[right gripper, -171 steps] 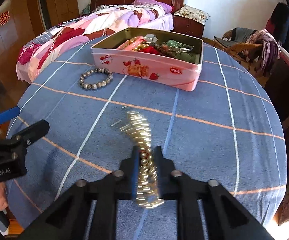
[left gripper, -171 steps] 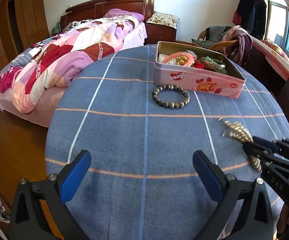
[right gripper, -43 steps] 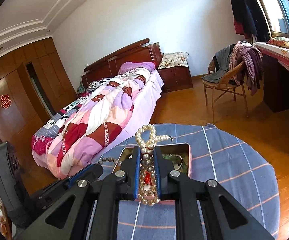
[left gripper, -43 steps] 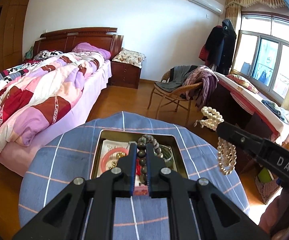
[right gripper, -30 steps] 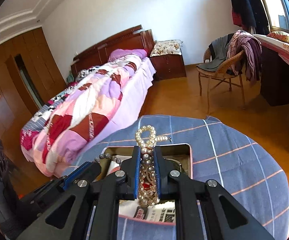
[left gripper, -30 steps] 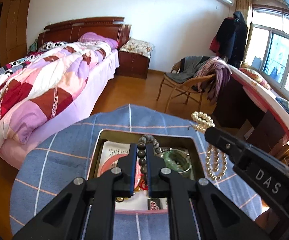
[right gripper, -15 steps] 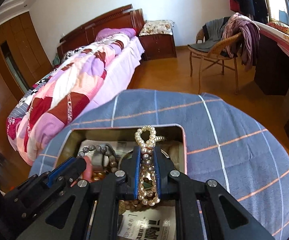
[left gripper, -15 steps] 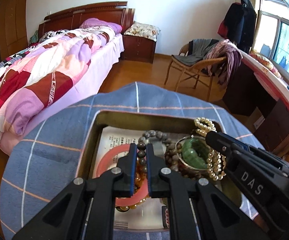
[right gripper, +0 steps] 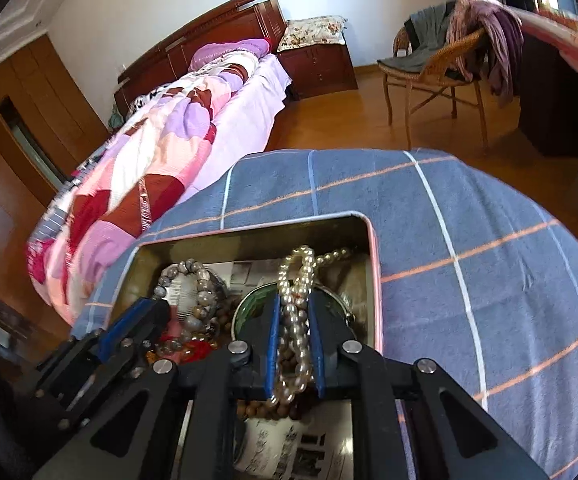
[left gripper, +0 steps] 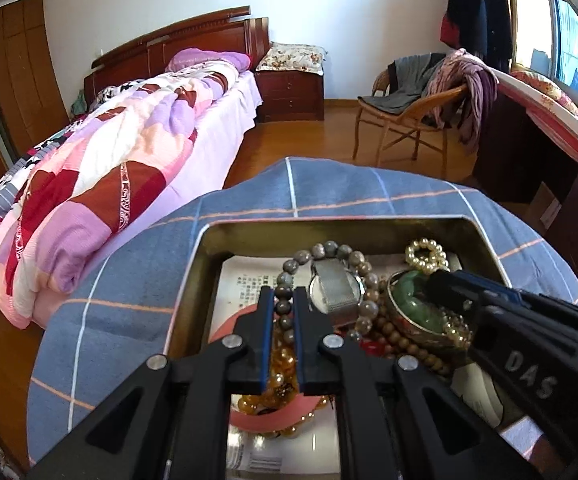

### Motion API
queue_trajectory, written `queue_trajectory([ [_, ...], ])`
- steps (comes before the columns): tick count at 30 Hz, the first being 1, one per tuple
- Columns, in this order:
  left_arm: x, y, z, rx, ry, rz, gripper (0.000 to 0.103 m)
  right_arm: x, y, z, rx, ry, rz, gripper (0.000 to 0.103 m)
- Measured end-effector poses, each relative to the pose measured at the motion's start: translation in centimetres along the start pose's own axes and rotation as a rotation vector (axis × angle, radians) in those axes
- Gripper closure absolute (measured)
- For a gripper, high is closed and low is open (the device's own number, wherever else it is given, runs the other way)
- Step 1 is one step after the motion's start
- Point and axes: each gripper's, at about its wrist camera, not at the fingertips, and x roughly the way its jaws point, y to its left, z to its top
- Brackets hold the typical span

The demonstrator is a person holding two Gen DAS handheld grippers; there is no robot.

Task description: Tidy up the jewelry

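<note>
An open pink tin (left gripper: 209,240) (right gripper: 375,264) sits on the blue checked tablecloth, holding jewelry. My left gripper (left gripper: 284,304) is shut on a grey stone bead bracelet (left gripper: 331,250), low inside the tin over a pink bangle (left gripper: 249,420). The bracelet's far loop rests on a watch (left gripper: 335,290). My right gripper (right gripper: 293,312) is shut on a pearl necklace (right gripper: 295,276), lowered into the tin's right side over a green jade bangle (left gripper: 417,304) (right gripper: 249,300). In the left wrist view the right gripper (left gripper: 441,280) enters from the right.
The tin also holds brown wooden beads (left gripper: 401,344), amber beads (left gripper: 277,360) and printed paper (left gripper: 245,280). A bed (left gripper: 109,168) stands left of the round table (right gripper: 469,240). A wicker chair with clothes (left gripper: 421,92) and a desk (left gripper: 549,120) stand beyond.
Both grippers have dropped lower into the tin with their pieces. The bead bracelet's loop and the pearl strand now lie on the jewelry inside.
</note>
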Motion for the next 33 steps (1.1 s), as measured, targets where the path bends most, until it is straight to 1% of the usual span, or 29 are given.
queue_trajectory([
  [2, -0.3, 0.2, 0.0, -0.015, 0.007, 0.02, 0.057, -0.8, -0.2, -0.1, 0.019, -0.01, 0.021, 0.064],
  [3, -0.7, 0.4, 0.0, -0.022, 0.008, 0.023, 0.03, -1.7, -0.3, -0.3, 0.027, -0.032, 0.049, 0.058],
  [4, -1.2, 0.4, -0.1, -0.028, -0.008, 0.014, 0.02, -2.3, -0.2, -0.3, 0.03, -0.048, 0.046, 0.044],
  [5, -1.9, 0.4, -0.2, -0.03, -0.031, 0.005, 0.02, -3.1, 0.0, -0.5, 0.029, -0.073, 0.038, 0.039],
  [7, -2.8, -0.1, -0.2, -0.008, -0.052, 0.017, 0.019, -4.7, 0.4, -0.7, 0.02, -0.118, 0.025, 0.039],
  [9, -3.4, -0.5, -0.3, 0.02, -0.055, 0.047, 0.019, -5.7, 0.7, -0.9, 0.019, -0.128, 0.011, 0.039],
  [11, -4.0, -0.6, -0.6, 0.028, -0.051, 0.048, 0.017, -7.0, 0.6, -1.3, 0.039, -0.162, -0.012, 0.039],
  [14, -5.0, 0.0, -1.4, 0.002, -0.043, 0.048, 0.007, -9.1, 0.0, -2.5, 0.077, -0.224, -0.045, 0.038],
  [17, -6.0, 0.5, -2.4, -0.025, -0.057, 0.053, 0.005, -10.1, -0.5, -3.7, 0.08, -0.225, -0.075, 0.038],
  [19, -6.3, 0.5, -3.0, -0.023, -0.047, 0.063, 0.005, -10.4, -0.6, -4.5, 0.073, -0.211, -0.09, 0.038],
  [21, -6.8, 0.5, -3.6, -0.023, -0.035, 0.071, 0.005, -10.8, -0.9, -5.3, 0.075, -0.197, -0.088, 0.038],
  [23, -7.7, 0.7, -4.2, -0.028, -0.04, 0.067, 0.005, -11.4, -1.2, -6.2, 0.083, -0.191, -0.08, 0.038],
  [27, -9.6, 1.2, -5.5, -0.036, -0.06, 0.073, 0.003, -13.5, -1.2, -8.1, 0.097, -0.216, -0.078, 0.038],
  [33, -12.0, 1.2, -7.5, -0.042, -0.086, 0.087, 0.002, -16.2, -0.7, -10.7, 0.058, -0.245, -0.105, 0.035],
])
